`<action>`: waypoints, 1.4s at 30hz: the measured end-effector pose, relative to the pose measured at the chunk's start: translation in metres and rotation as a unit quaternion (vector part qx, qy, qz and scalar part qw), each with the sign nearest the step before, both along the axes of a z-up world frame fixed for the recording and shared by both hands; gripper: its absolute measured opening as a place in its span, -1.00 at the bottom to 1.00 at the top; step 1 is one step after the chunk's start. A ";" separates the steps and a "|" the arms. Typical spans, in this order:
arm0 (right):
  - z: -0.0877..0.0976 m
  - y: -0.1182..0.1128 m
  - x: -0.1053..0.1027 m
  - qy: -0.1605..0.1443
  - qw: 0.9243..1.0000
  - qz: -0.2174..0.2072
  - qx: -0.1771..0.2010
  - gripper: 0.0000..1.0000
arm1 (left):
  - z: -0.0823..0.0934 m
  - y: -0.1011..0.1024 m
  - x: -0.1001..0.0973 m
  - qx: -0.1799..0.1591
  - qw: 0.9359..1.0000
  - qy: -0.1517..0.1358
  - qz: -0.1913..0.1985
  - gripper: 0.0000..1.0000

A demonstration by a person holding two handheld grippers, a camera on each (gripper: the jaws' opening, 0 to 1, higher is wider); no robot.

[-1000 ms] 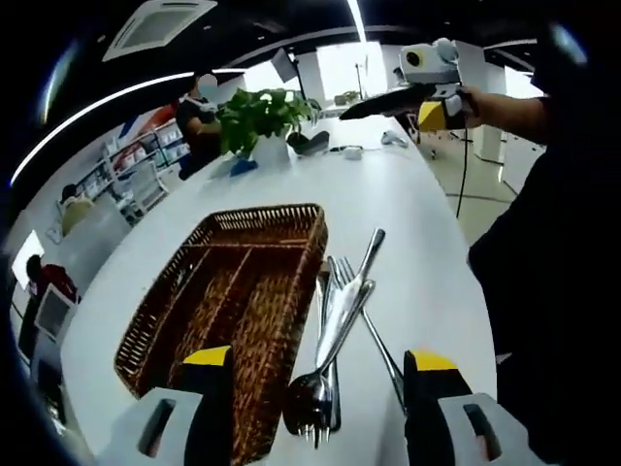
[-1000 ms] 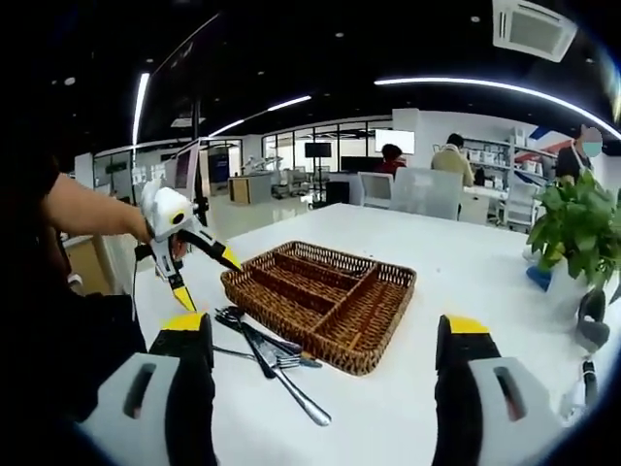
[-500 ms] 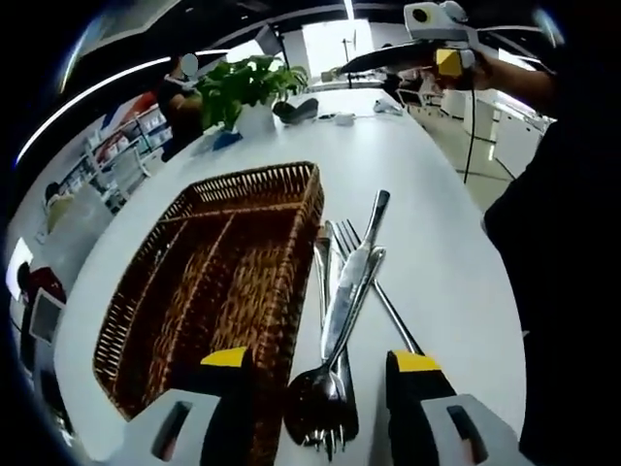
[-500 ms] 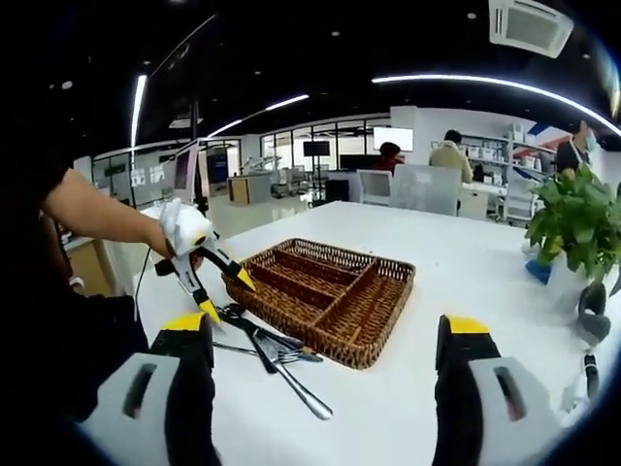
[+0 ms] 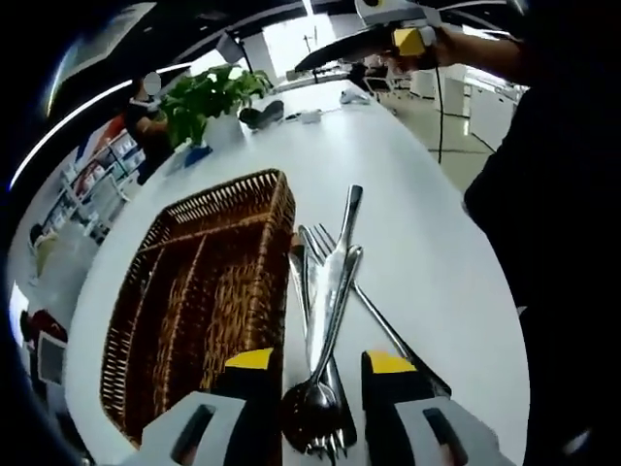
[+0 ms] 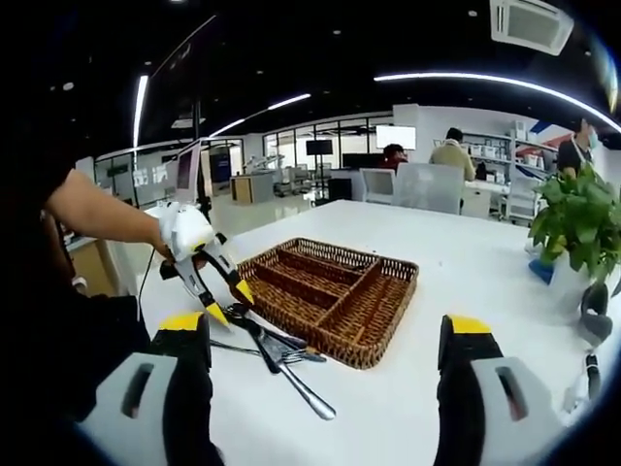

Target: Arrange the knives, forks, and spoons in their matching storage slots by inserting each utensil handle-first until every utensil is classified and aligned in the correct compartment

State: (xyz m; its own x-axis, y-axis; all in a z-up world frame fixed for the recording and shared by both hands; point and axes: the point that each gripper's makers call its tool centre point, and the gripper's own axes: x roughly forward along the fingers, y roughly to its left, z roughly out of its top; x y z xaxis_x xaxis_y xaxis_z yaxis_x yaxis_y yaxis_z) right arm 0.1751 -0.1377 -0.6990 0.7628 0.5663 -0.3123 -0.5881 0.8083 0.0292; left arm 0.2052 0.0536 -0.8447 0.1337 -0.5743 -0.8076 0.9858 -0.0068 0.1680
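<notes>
A brown wicker tray (image 5: 184, 301) with long compartments lies on the white table (image 5: 437, 272). Beside its right wall is a pile of steel utensils: a spoon (image 5: 337, 306) across a knife (image 5: 347, 209), and a fork (image 5: 380, 325). My left gripper (image 5: 318, 364) is open, its yellow-tipped jaws low on either side of the spoon's bowl. In the right gripper view the left gripper (image 6: 229, 302) tips down onto the utensils (image 6: 279, 356) in front of the tray (image 6: 335, 291). My right gripper (image 6: 323, 325) is wide open, well above the table, holding nothing; it is also held high (image 5: 374, 34).
A potted plant (image 5: 206, 97) and small dark items (image 5: 260, 115) stand at the table's far end. The table edge (image 5: 505, 291) runs close on the right, by the person's dark clothing. Desks, chairs and people (image 6: 453, 155) fill the office behind.
My left gripper has come down closer over the utensil pile and its jaws have narrowed around the spoon bowl. The right gripper has hardly moved.
</notes>
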 end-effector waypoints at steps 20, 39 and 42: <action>0.000 0.001 -0.001 -0.001 1.000 0.000 0.000 0.95 | -0.017 0.007 0.003 0.093 0.993 -0.054 -0.051 -0.92; 0.003 0.002 0.004 -0.004 1.000 -0.001 0.000 0.94 | -0.006 0.009 -0.006 0.099 0.994 -0.027 -0.048 -1.00; 0.003 0.004 0.003 -0.004 1.000 0.001 0.002 0.94 | -0.015 0.010 -0.002 0.114 0.991 -0.038 -0.052 -0.95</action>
State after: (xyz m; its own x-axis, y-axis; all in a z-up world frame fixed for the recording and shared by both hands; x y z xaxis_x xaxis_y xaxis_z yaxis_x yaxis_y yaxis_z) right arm 0.1777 -0.1341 -0.6960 0.7642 0.5684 -0.3047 -0.5896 0.8073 0.0272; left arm 0.2037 0.0638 -0.8602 0.1489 -0.3924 -0.9077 0.9621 -0.1547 0.2247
